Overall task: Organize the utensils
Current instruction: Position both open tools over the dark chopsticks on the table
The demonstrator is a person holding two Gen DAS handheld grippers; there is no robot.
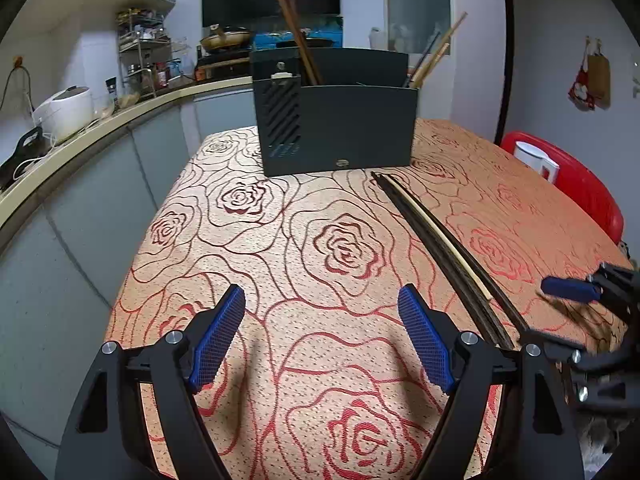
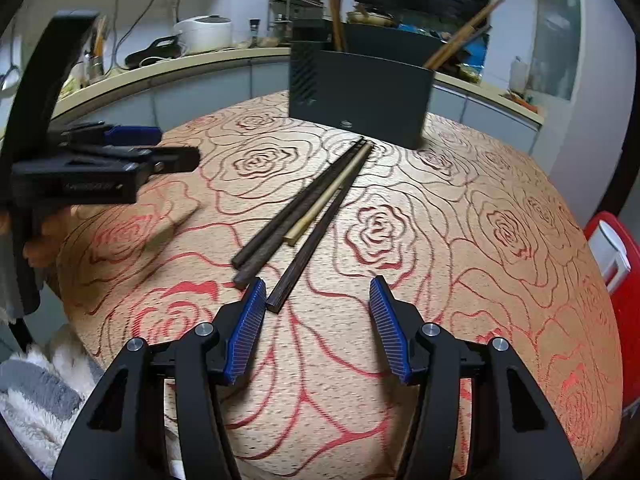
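A dark grey utensil holder (image 1: 340,128) stands at the far side of the rose-patterned table (image 1: 280,240), with several chopsticks (image 1: 296,32) sticking out of it. It also shows in the right wrist view (image 2: 360,100). Loose chopsticks (image 2: 304,212), three dark and one pale, lie in a bundle in front of it; in the left wrist view they (image 1: 440,236) lie to the right. My left gripper (image 1: 322,336) is open and empty above the table. My right gripper (image 2: 318,328) is open and empty, just short of the near chopstick ends.
A kitchen counter (image 1: 100,128) with a rice cooker (image 1: 66,114) and a rack runs along the left. A red chair (image 1: 580,188) with a white jug (image 1: 536,160) stands at the table's right. A fluffy cloth (image 2: 36,396) lies at the near left.
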